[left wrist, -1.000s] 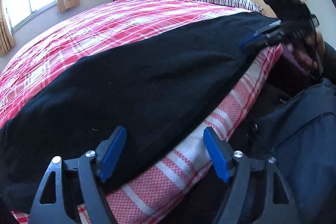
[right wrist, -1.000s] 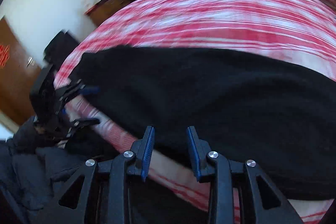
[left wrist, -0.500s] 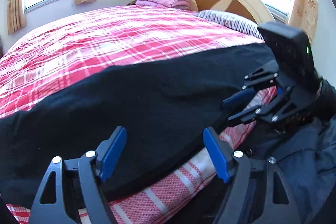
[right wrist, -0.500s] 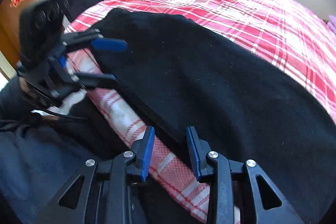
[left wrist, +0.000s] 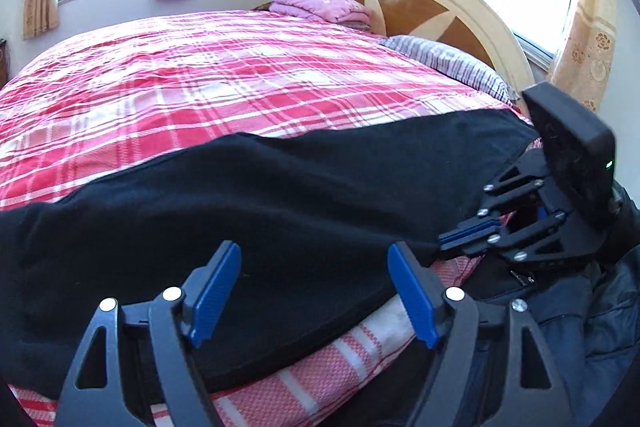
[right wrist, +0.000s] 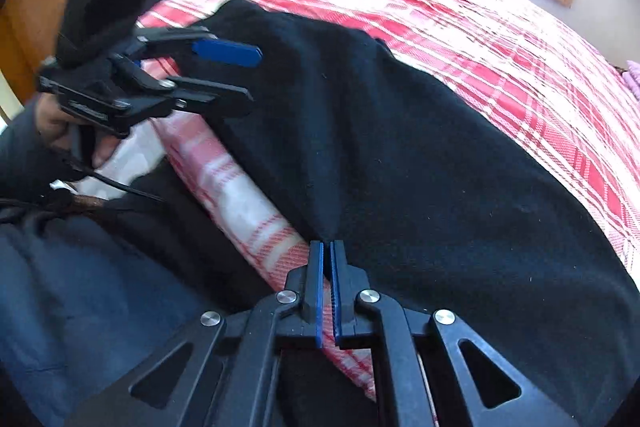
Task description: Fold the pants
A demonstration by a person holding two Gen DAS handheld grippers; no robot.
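- Right tool [right wrist: 327, 255] now clamped shut, having closed from part-open a second back; pads pinch the near hem of the black pants [right wrist: 400, 167] at the bed's [left wrist: 200, 87] edge.
- Left tool [left wrist: 316, 291] unchanged: jaws wide, hovering over the same near hem further along, gripping nothing.
- Pants lie spread flat along the near side of the red plaid bed.
- Means one anchor point secured, second grab pending; probably needs left closed on cloth before lifting the edge for the fold.
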